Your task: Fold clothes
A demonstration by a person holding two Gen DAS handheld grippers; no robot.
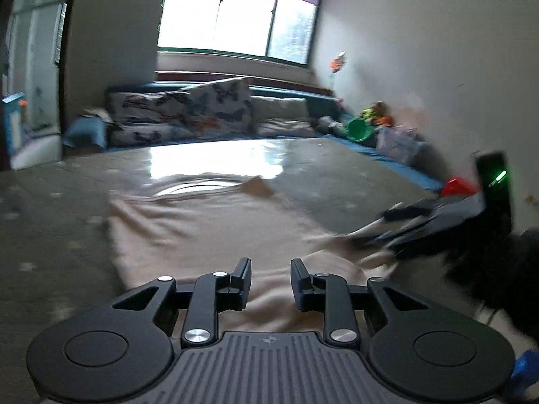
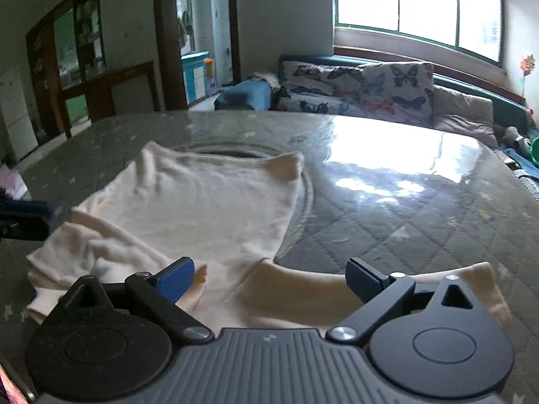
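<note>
Lying flat on the grey quilted mattress (image 2: 404, 222), the cream soft-knit garment (image 2: 202, 208) looks light and limp; both grippers (left gripper (image 1: 271, 281), right gripper (image 2: 269, 277)) hover, jaws open and empty; suggest pinching the sleeve hem.

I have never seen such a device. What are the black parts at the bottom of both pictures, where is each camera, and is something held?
Each picture comes from a camera on a hand-held claw, looking forward along its two fingers. There is no robot arm; a person carries one claw in each hand.

The left claw has black fingers standing a little apart, with nothing between them. The right claw, with blue pads, is wide open and also holds nothing.

Under both lies a cream garment, partly folded, on a grey quilted mattress under shiny plastic. In the left view the right claw appears blurred at the right edge.
</note>
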